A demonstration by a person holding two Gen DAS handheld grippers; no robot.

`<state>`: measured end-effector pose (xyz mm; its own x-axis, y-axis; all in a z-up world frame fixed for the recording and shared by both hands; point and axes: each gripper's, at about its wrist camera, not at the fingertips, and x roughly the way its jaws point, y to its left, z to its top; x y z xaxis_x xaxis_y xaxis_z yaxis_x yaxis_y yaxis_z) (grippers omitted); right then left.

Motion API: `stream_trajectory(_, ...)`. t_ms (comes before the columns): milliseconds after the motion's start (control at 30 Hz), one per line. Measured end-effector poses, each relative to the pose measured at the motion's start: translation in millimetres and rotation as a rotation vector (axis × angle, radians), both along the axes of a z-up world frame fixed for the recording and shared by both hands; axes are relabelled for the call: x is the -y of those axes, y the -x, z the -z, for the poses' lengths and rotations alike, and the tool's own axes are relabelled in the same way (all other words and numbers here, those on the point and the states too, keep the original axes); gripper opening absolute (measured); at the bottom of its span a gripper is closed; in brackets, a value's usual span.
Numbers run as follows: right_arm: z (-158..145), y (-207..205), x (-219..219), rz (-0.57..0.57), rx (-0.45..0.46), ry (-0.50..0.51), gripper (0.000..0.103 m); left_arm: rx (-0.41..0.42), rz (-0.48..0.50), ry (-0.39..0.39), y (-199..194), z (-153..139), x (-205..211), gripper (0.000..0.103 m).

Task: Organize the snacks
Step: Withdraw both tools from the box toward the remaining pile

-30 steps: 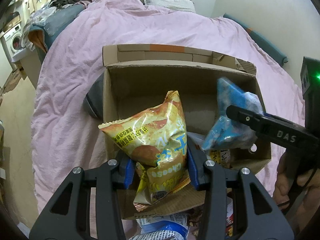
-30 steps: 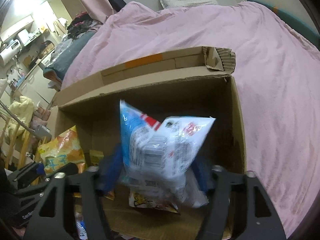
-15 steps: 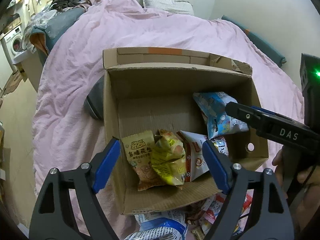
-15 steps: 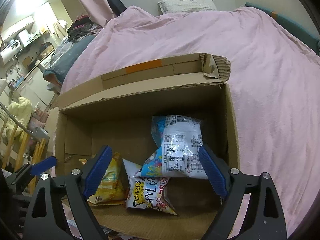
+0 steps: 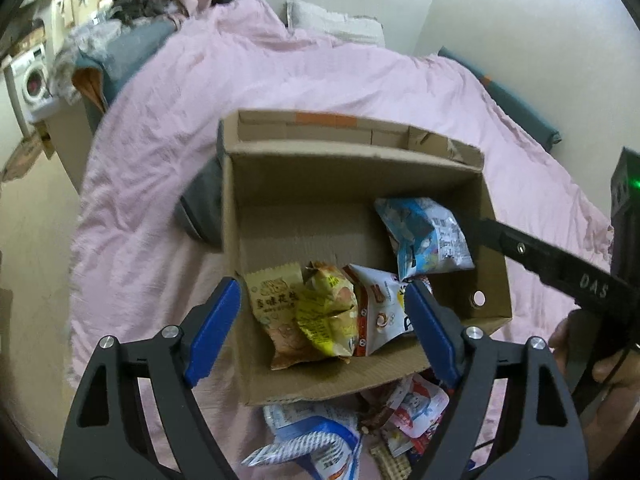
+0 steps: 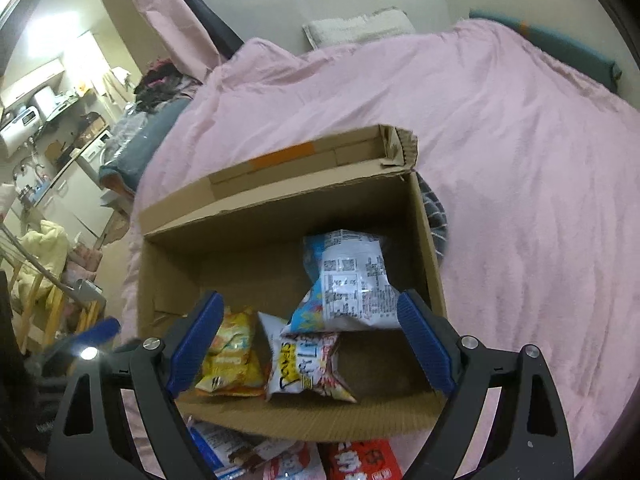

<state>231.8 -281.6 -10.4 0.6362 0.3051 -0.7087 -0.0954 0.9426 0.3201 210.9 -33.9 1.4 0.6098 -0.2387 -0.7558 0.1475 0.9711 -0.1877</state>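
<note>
Left side: your left gripper [image 5: 322, 332] stands with its jaws apart and nothing between them. 1 second ago it clamped the yellow chip bag [image 5: 326, 322]; the jaws have just been opening, and the bag now lies crumpled on the floor of the cardboard box [image 5: 352, 172], near-left, against a tan packet [image 5: 276, 300].

Right side: your right gripper [image 6: 306, 344] is likewise spread and empty. The blue-and-white bag [image 6: 348, 284] it carried 1 second ago now rests in the box's right half, leaning on a white snack bag [image 6: 304, 364].

Assessment: 2 deposits complete, both tools free. More loose packets [image 5: 332, 436] remain on the pink bedspread [image 5: 160, 152] just in front of the box, so sorting is unfinished.
</note>
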Motion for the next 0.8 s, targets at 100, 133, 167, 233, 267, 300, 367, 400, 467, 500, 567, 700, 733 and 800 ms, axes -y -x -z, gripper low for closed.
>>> stream_trajectory(100,-2,21,5,0.017,0.005,-0.031,0.091,0.039,0.035,-0.045,15,-10,0,0.082)
stream_trajectory(133,-2,28,7,0.023,0.001,-0.046,0.092,0.046,0.035,-0.056,19,-11,0,0.082)
stream_trajectory(167,-2,34,9,0.026,-0.003,-0.055,0.095,0.054,0.028,-0.064,25,-14,-4,0.082)
stream_trajectory(233,-1,46,13,0.025,-0.017,-0.064,0.102,0.053,0.008,-0.046,35,-16,-12,0.084)
stream_trajectory(267,1,51,14,0.016,-0.031,-0.066,0.102,0.048,-0.008,-0.034,40,-16,-18,0.087)
stream_trajectory(300,3,56,15,0.007,-0.045,-0.066,0.102,0.046,-0.025,-0.022,46,-17,-24,0.089)
stream_trajectory(367,7,68,18,0.012,-0.063,-0.069,0.102,0.050,-0.049,-0.016,55,-18,-33,0.091)
stream_trajectory(400,7,72,19,0.012,-0.070,-0.075,0.102,0.056,-0.062,-0.025,62,-19,-37,0.091)
stream_trajectory(467,8,81,21,0.016,-0.070,-0.075,0.102,0.064,-0.078,-0.036,71,-19,-42,0.091)
stream_trajectory(500,8,86,22,0.019,-0.070,-0.068,0.102,0.066,-0.085,-0.033,76,-19,-44,0.091)
stream_trajectory(567,8,95,23,0.025,-0.073,-0.060,0.102,0.061,-0.092,-0.012,85,-18,-51,0.091)
stream_trajectory(700,10,106,28,0.040,-0.084,-0.076,0.102,0.056,-0.113,-0.015,99,-14,-60,0.091)
stream_trajectory(733,11,107,30,0.043,-0.084,-0.082,0.102,0.057,-0.122,-0.020,101,-14,-63,0.091)
stream_trajectory(800,12,110,34,0.056,-0.091,-0.096,0.102,0.052,-0.150,-0.016,105,-11,-69,0.091)
